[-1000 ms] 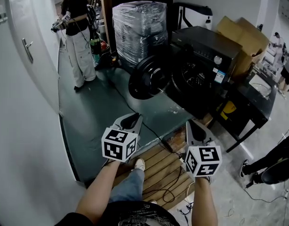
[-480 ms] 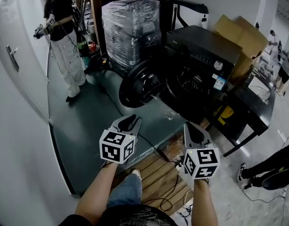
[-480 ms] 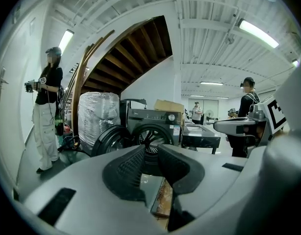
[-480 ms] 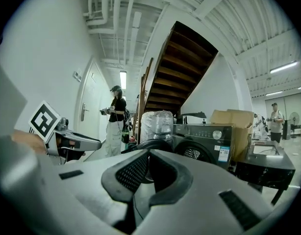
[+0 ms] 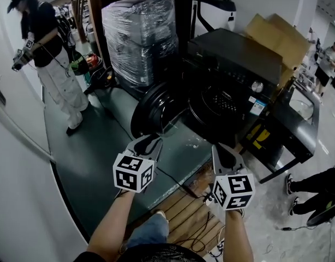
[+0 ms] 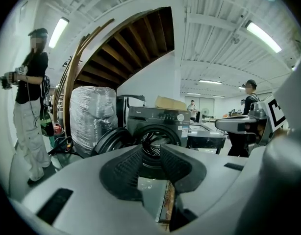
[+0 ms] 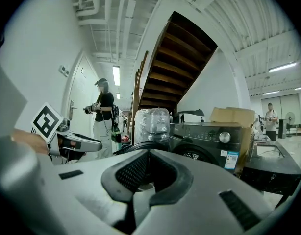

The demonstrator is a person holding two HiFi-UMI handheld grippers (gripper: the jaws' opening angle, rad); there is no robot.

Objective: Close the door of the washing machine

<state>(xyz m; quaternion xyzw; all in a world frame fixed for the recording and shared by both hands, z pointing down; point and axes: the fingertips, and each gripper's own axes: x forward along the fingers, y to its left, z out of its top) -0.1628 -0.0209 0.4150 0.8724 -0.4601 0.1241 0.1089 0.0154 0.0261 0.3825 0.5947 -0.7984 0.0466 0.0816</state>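
Note:
A black front-loading washing machine (image 5: pixel 238 64) stands ahead, and its round door (image 5: pixel 156 111) hangs swung open to the left of the drum opening (image 5: pixel 219 105). Both grippers are held out short of it, above the floor, touching nothing. My left gripper (image 5: pixel 148 142) points toward the door; its jaws have just been opening and nothing is between them. In the left gripper view the left gripper (image 6: pixel 153 155) shows a gap, with the machine (image 6: pixel 158 119) and door (image 6: pixel 111 140) beyond. My right gripper (image 5: pixel 225 154) is shut and empty; in its own view the right gripper (image 7: pixel 148 173) faces the machine (image 7: pixel 209 133).
A plastic-wrapped pallet load (image 5: pixel 139 34) stands behind the door, under a wooden staircase. A person (image 5: pixel 47 53) with grippers stands at far left by the white wall. Cardboard boxes (image 5: pixel 276 31) and a black table (image 5: pixel 287 141) are to the right. A wooden pallet (image 5: pixel 184 206) and cables lie underfoot.
Both grippers and the view have moved closer to the washing machine, which now looks larger. The left jaws have parted; the right stay shut.

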